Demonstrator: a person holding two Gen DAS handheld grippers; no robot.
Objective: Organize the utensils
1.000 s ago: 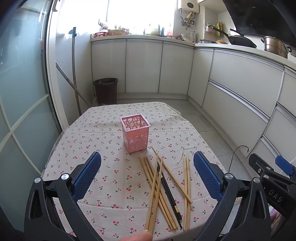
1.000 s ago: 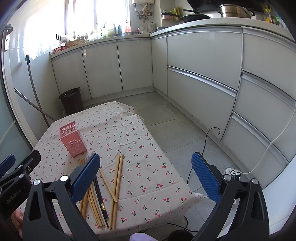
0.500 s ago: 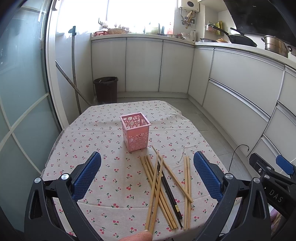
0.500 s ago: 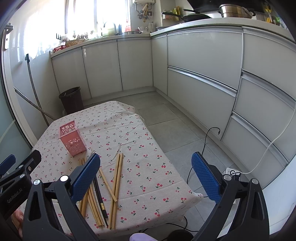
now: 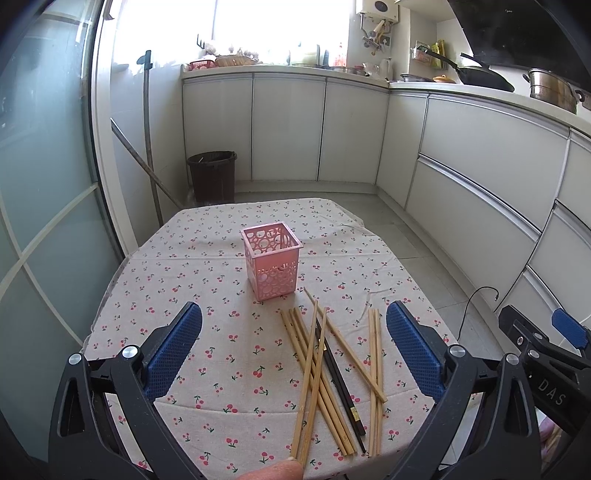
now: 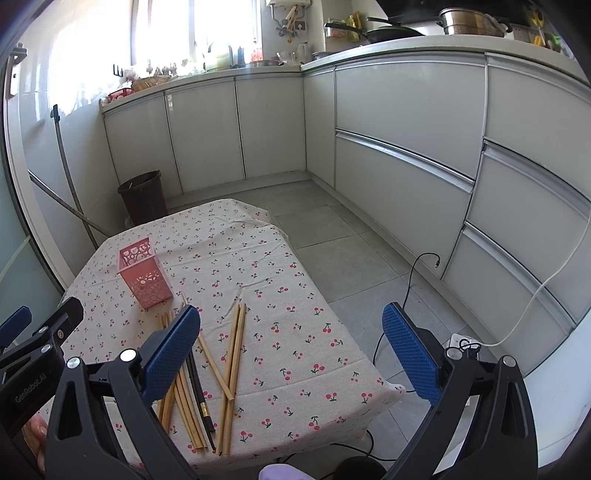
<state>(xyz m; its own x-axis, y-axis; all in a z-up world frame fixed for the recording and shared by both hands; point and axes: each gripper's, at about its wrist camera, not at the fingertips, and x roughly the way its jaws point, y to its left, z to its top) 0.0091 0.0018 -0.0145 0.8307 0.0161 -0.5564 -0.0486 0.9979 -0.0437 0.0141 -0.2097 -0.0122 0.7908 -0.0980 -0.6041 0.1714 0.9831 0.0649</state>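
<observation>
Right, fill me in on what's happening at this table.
A person holds a two-finger gripper in each hand above a table with a cherry-print tablecloth. Both the left gripper and the right gripper are open and hold nothing. A loose pile of wooden chopsticks, with one black chopstick among them, lies on the cloth. The pink perforated holder stands upright just beyond the pile; nothing shows above its rim.

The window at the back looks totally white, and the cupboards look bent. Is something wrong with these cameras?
Nothing is broken. In the left wrist view the window is blown out by daylight, so nothing shows through it. In the right wrist view the cabinet fronts bow because of the fisheye lens, and dark corners frame the picture. The chopsticks and pink basket stay sharp and evenly lit.
</observation>
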